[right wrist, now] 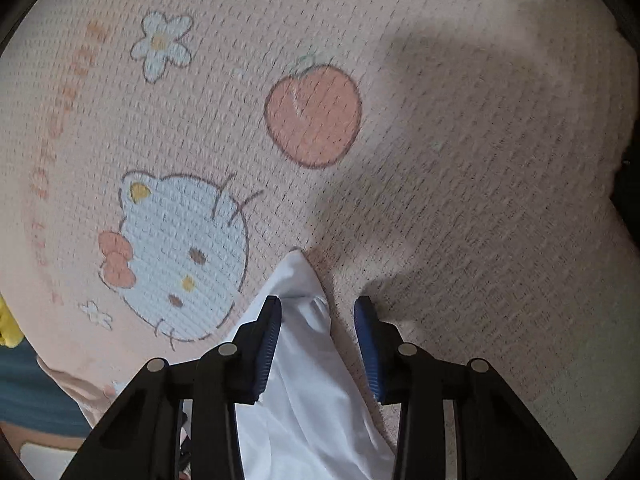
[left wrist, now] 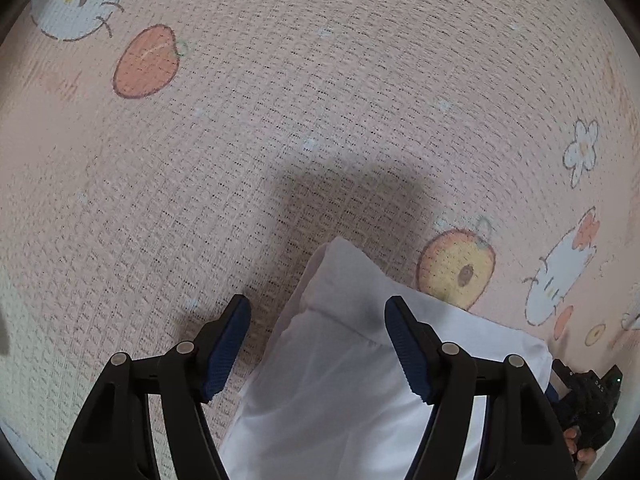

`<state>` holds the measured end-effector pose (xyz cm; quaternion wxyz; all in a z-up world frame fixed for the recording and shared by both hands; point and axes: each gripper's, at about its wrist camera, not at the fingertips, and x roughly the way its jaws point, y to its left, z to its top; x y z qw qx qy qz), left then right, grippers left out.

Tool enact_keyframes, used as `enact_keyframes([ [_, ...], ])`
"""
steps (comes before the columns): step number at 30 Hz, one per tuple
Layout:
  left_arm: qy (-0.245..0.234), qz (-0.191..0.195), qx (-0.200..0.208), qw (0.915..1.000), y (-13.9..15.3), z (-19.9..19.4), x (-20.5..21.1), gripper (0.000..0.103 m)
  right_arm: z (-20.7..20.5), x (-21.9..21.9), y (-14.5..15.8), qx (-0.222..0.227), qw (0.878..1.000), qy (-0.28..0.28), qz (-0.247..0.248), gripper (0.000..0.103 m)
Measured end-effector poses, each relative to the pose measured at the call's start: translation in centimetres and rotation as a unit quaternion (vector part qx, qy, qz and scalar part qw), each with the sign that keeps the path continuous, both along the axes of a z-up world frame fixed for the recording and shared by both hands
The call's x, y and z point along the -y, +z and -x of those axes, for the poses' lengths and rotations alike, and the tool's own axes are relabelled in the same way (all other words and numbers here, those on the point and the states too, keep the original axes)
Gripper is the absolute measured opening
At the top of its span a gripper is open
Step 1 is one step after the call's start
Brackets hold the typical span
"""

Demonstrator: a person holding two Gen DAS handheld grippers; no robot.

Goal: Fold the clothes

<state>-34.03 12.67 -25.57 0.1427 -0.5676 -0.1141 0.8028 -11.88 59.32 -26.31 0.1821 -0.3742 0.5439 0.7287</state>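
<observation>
A white garment (left wrist: 340,380) lies on a pink printed blanket (left wrist: 280,120), one rounded corner pointing away from me. My left gripper (left wrist: 317,302) hangs over that corner with its jaws wide apart. The cloth lies between the blue pads (left wrist: 226,352) without being pressed. In the right wrist view another pointed corner of the white garment (right wrist: 304,400) runs up between the fingers of my right gripper (right wrist: 318,300). Its jaws stand narrower. The left pad (right wrist: 266,344) lies against the cloth, and a gap of blanket (right wrist: 440,200) shows before the right pad.
The blanket carries cat faces, peaches and flowers and spreads well beyond both corners. The other gripper (left wrist: 588,396), with a person's fingers on it, shows at the lower right of the left wrist view. A yellow thing (right wrist: 8,328) and a teal surface (right wrist: 32,396) lie past the blanket's left edge.
</observation>
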Motion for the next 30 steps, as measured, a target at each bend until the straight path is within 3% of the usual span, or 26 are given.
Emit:
enact_keyframes([
  [4,-0.002,-0.004,-0.004,1.0000,0.0,0.3,-0.2,0.067,1.6,1.2,0.7,0.015,0.998,0.053,-0.041,0.037],
  [6,-0.004,0.001,-0.007,1.0000,0.3,-0.1,-1.4,0.066,2.7,2.3,1.2,0.034,0.992,0.088,-0.086,0.037],
  [7,-0.010,0.008,-0.011,0.9999,0.7,-0.5,-2.9,0.060,3.2,3.0,1.5,0.045,0.987,0.106,-0.111,0.037],
  [9,-0.018,0.029,-0.020,0.9992,0.9,-1.0,-3.8,0.053,4.2,4.4,2.0,0.073,0.975,0.137,-0.160,0.037],
  [10,-0.023,0.037,-0.023,0.9988,0.9,-1.1,-4.1,0.047,4.7,5.2,2.2,0.087,0.967,0.154,-0.185,0.032],
  [11,-0.027,0.044,-0.025,0.9984,0.9,-1.2,-4.5,0.039,5.2,5.9,2.3,0.100,0.957,0.173,-0.211,0.013],
  [12,-0.034,0.051,-0.029,0.9977,1.0,-1.4,-4.8,0.033,5.7,6.7,2.5,0.114,0.946,0.191,-0.236,0.007],
  [14,-0.048,0.068,-0.040,0.9957,1.3,-1.6,-5.4,0.010,6.4,8.2,2.8,0.133,0.924,0.225,-0.280,0.006],
  [17,-0.059,0.076,-0.072,0.9927,2.4,-2.1,-6.2,0.009,6.8,9.4,3.5,0.135,0.904,0.254,-0.317,0.005],
  [19,-0.063,0.077,-0.079,0.9919,3.1,-1.9,-6.6,0.008,6.8,9.5,4.1,0.134,0.898,0.253,-0.334,0.005],
  [22,-0.066,0.078,-0.089,0.9908,4.0,-1.7,-7.2,0.008,6.7,8.9,5.0,0.121,0.907,0.238,-0.326,0.005],
  [27,-0.074,0.089,-0.099,0.9883,4.8,-1.9,-9.0,0.008,7.2,9.6,5.0,0.137,0.892,0.253,-0.347,0.005],
  [30,-0.073,0.105,-0.098,0.9870,4.1,-1.3,-9.7,0.008,7.5,10.1,4.4,0.144,0.893,0.252,-0.343,0.005],
])
